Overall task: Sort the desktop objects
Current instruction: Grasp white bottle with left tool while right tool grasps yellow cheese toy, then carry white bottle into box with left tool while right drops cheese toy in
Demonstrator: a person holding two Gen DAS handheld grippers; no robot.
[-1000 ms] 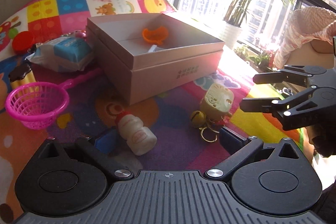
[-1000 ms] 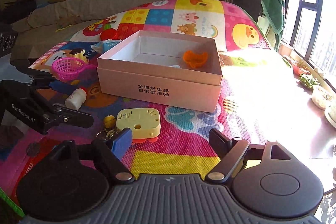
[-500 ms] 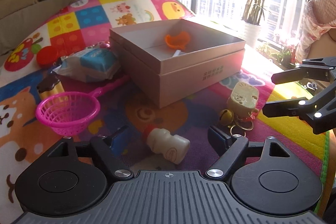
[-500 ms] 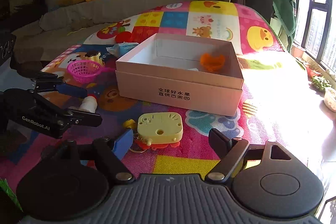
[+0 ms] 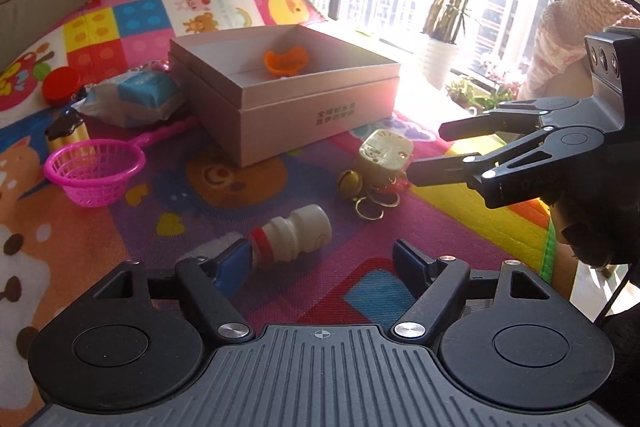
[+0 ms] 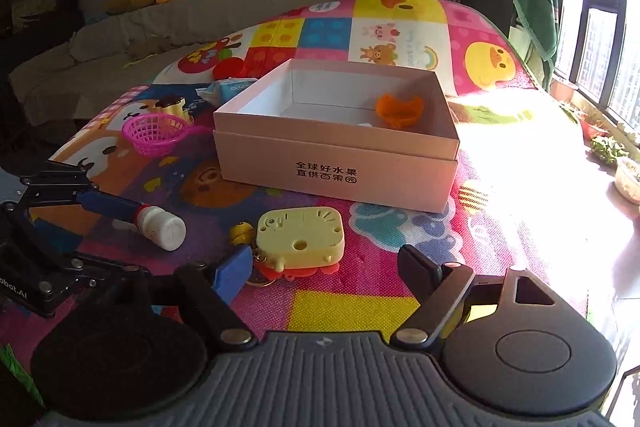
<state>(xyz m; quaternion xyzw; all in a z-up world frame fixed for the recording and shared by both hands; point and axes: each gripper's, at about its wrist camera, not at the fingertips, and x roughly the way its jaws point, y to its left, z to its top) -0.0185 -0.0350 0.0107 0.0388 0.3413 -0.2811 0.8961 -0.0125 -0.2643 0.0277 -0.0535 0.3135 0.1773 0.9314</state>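
A small white bottle with a red band (image 5: 294, 237) lies on its side on the colourful mat, between the open fingers of my left gripper (image 5: 320, 259), its neck by the left blue pad. It also shows in the right wrist view (image 6: 162, 227). A yellow cat-face keychain toy (image 6: 302, 235) with a bell and rings lies just ahead of my open right gripper (image 6: 326, 265); it also shows in the left wrist view (image 5: 384, 155). An open cardboard box (image 6: 340, 163) holds an orange piece (image 6: 398, 109).
A pink toy basket with a handle (image 5: 96, 169), a tissue pack (image 5: 134, 99), a gold bottle with a black cap (image 5: 66, 131) and a red lid (image 5: 60, 89) lie left of the box. A potted plant (image 5: 440, 55) stands by the window.
My left gripper has moved forward and down so the white bottle now lies between its fingers. My right gripper has moved closer to the yellow keychain toy.
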